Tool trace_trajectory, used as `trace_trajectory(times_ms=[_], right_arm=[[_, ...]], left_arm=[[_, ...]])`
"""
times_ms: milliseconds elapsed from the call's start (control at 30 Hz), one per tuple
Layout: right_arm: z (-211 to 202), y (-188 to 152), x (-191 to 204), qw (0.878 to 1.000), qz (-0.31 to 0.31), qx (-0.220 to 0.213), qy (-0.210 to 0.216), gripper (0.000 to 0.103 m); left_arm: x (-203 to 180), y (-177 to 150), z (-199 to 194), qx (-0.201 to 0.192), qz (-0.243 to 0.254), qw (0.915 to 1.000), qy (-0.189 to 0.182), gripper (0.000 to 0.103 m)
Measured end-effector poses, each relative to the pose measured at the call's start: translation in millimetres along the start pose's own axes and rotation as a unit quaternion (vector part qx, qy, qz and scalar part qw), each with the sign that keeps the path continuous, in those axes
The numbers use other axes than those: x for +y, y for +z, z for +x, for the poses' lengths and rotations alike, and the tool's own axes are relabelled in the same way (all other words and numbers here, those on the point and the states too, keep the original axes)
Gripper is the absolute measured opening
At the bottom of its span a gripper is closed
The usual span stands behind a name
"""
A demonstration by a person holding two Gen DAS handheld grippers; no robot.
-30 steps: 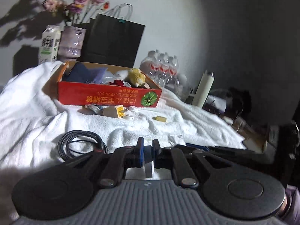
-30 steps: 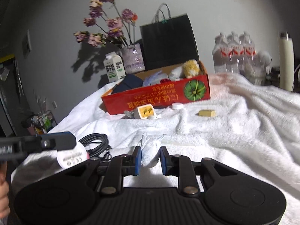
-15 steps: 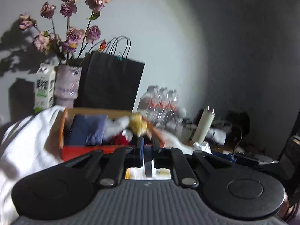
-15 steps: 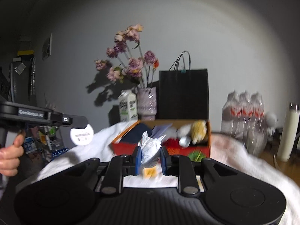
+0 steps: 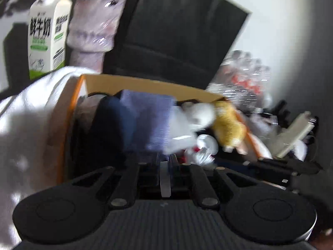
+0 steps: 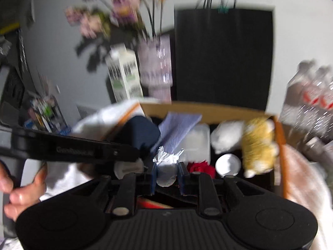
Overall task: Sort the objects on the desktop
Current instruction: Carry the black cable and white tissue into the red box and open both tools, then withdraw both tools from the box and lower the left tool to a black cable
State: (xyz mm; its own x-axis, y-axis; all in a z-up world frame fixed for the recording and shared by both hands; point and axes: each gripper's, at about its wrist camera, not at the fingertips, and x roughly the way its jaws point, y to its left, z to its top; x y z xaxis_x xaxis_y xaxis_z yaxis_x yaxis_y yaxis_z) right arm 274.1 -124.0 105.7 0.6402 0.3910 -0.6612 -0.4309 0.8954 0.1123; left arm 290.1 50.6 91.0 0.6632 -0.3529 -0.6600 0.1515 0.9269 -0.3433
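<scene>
Crumpled wrapper (image 6: 166, 171) pinched in right hand-held gripper (image 6: 166, 177) above box (image 6: 208, 109); could snag, missing inside. Left hand-held gripper (image 5: 165, 166) closed on something thin.

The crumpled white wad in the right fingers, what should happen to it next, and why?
Probably open the right gripper and let the crumpled white wad drop. Its fingers are shut on the wad right over the open cardboard box, where the yellow plush toy and other sorted things already lie.

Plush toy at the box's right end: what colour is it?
The plush toy is yellow with white patches, clearest in the right wrist view.
</scene>
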Motion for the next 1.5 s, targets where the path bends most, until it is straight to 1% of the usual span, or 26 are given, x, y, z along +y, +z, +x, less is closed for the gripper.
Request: trace_trajectory(times_ms=[67,133,167,200,233,267,300,333,367,433,467,500,533,567,600,633,700,833,867,967,1067,1167,1267,1333,1433,1500], right_arm=[[28,0,0,0.999,-0.008,0.034,-0.005,0.020],[46,-2,0,0.998,-0.019,0.061,-0.002,0.027],[49,-3,0,0.998,-0.025,0.065,0.000,0.031],[48,-3,-1,0.998,-0.026,0.062,0.007,0.033],[45,-1,-1,0.998,-0.026,0.059,0.013,0.035],[40,0,-3,0.998,-0.026,0.054,0.016,0.039],[34,2,-4,0.999,-0.023,0.045,0.015,0.046],[26,4,-6,0.999,-0.021,0.036,0.013,0.053],[19,7,-7,0.999,-0.014,0.027,0.011,0.056],[3,15,-15,1.000,0.006,0.002,-0.006,0.067],[-5,17,-18,1.000,0.014,-0.012,-0.026,0.071],[-11,17,-17,0.998,0.012,-0.018,-0.055,0.085],[-16,15,-17,0.996,0.011,-0.030,-0.086,0.094],[-18,12,-14,0.992,0.005,-0.041,-0.115,0.094],[-20,8,-14,0.990,-0.003,-0.043,-0.134,0.094],[-21,3,-14,0.989,-0.005,-0.041,-0.145,0.094],[-28,-6,-16,0.988,0.004,-0.043,-0.146,0.094],[-54,-20,-21,0.989,0.037,-0.064,-0.131,0.094],[-58,-21,-22,0.988,0.044,-0.071,-0.126,0.094],[-77,-35,-21,0.988,0.057,-0.086,-0.119,0.094],[-98,-53,-11,0.987,0.052,-0.095,-0.116,0.094],[-126,-88,2,0.987,0.046,-0.104,-0.116,0.095],[-156,-138,18,0.987,0.031,-0.118,-0.103,0.098],[-173,-173,30,0.988,0.022,-0.123,-0.094,0.099],[-191,-216,46,0.988,0.017,-0.122,-0.093,0.099],[-204,-242,56,0.986,0.029,-0.135,-0.098,0.100]], left_arm=[[8,4,13,0.006,-0.003,0.9999,0.016,0.012],[15,8,18,0.008,-0.017,0.9994,0.027,0.027],[17,10,19,0.011,-0.017,0.9995,0.023,0.038],[19,12,18,0.012,-0.013,0.9997,0.016,0.045],[19,14,15,0.009,-0.007,0.9998,0.014,0.048],[19,16,14,0.003,-0.002,0.9999,0.016,0.057],[16,17,10,-0.004,0.005,0.9998,0.019,0.068],[12,19,7,-0.010,0.013,0.9996,0.025,0.076],[8,20,2,-0.018,0.020,0.9989,0.037,0.088],[-3,20,-6,-0.034,0.040,0.9960,0.073,0.095],[-7,20,-9,-0.045,0.044,0.9940,0.089,0.103],[-8,19,-12,-0.060,0.037,0.9919,0.105,0.103],[-9,17,-12,-0.065,0.029,0.9894,0.127,0.103],[-9,16,-12,-0.059,0.016,0.9874,0.146,0.103],[-9,14,-13,-0.052,0.002,0.9867,0.154,0.103],[-8,12,-16,-0.052,-0.012,0.9869,0.152,0.103],[-11,4,-26,-0.055,-0.021,0.9858,0.157,0.103],[-28,-21,-43,-0.062,0.032,0.9774,0.200,0.103],[-33,-29,-46,-0.061,0.045,0.9763,0.203,0.103],[-45,-52,-58,-0.054,0.073,0.9748,0.204,0.103],[-54,-81,-83,-0.064,0.081,0.9789,0.176,0.103],[-63,-117,-113,-0.076,0.096,0.9796,0.160,0.103],[-65,-160,-147,-0.101,0.103,0.9806,0.133,0.103],[-65,-189,-168,-0.126,0.097,0.9788,0.129,0.103],[-62,-234,-193,-0.147,0.077,0.9786,0.121,0.103],[-56,-262,-203,-0.140,0.047,0.9827,0.112,0.103]])
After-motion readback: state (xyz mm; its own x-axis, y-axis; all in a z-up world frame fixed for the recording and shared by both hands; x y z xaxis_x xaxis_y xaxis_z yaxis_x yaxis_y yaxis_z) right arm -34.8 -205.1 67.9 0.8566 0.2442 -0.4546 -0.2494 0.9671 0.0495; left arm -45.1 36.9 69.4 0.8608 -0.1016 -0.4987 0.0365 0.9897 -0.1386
